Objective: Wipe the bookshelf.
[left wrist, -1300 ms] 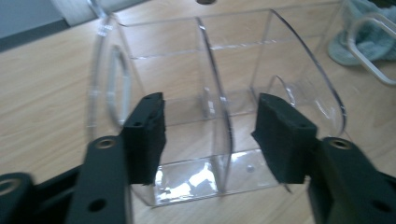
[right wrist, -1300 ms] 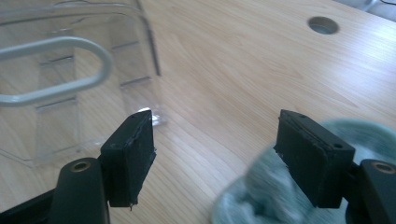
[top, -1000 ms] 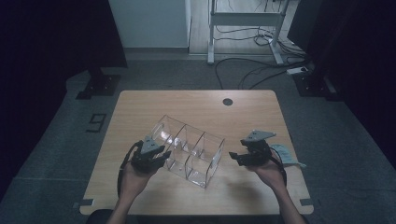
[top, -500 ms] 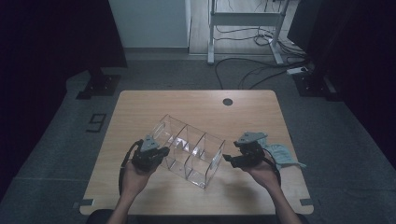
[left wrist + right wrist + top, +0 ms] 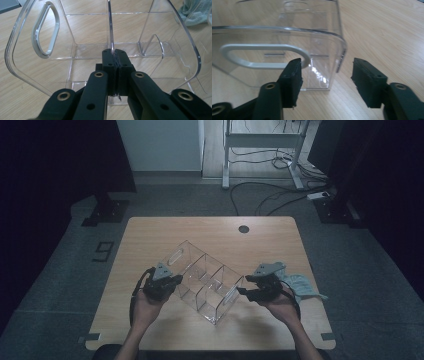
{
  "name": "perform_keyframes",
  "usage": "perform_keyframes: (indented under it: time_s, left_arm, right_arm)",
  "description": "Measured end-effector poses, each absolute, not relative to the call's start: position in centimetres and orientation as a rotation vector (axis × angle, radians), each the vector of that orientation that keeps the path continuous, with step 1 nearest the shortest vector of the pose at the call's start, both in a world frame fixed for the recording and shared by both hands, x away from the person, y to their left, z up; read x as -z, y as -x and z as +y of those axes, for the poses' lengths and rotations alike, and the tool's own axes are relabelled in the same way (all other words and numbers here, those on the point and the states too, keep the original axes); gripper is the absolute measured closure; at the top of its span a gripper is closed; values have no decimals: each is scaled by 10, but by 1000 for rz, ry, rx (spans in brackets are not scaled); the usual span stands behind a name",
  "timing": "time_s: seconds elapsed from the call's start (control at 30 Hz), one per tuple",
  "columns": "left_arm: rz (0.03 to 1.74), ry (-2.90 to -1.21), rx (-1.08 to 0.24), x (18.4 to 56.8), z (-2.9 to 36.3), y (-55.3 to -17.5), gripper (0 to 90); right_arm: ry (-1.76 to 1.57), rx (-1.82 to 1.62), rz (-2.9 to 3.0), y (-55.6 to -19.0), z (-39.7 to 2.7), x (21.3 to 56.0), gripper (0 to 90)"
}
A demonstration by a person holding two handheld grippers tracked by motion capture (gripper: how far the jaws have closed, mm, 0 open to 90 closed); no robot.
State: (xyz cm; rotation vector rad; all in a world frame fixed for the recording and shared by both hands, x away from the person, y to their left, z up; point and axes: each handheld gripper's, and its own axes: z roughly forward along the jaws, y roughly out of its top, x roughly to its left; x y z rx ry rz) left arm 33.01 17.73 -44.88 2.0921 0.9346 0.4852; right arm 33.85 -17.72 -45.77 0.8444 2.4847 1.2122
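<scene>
A clear plastic organizer [image 5: 205, 281] with several compartments lies tilted on the wooden table [image 5: 210, 232]. My left gripper [image 5: 162, 282] is at its left end, shut on a thin clear inner wall [image 5: 111, 37], seen close up in the left gripper view [image 5: 114, 60]. An oval handle cut-out [image 5: 46, 30] sits left of that wall. My right gripper [image 5: 246, 292] is at the organizer's right end. Its jaws have just been closing and straddle the end wall's rounded corner [image 5: 340, 50] beside the handle cut-out [image 5: 264, 56]; both pads [image 5: 292, 78] still stand apart from the plastic.
A crumpled pale cloth [image 5: 302, 286] lies on the table just right of my right hand, also visible through the organizer [image 5: 197, 12]. A round cable hole [image 5: 243, 228] is at the table's far edge. Cables and a desk frame stand on the floor beyond.
The right gripper has edged left up to the organizer's end wall and its jaws have narrowed. The left gripper's jaws have come together on the inner wall. The organizer has stayed in place.
</scene>
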Motion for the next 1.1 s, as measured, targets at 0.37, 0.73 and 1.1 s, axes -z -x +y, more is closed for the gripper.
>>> perform_keyframes:
  time_s: [0.37,0.73,1.1]
  left_arm:
    - [944,-2094,-549,451,175,-338,853]
    - [921,-2095,-516,430,175,-312,514]
    - [808,-2186,-398,438,153,-296,543]
  right_arm:
    - [-819,-1193,2516,-332,-167,457,469]
    - [-820,-1187,2506,-330,-168,455,487]
    - [-820,-1191,2499,-328,-170,453,505]
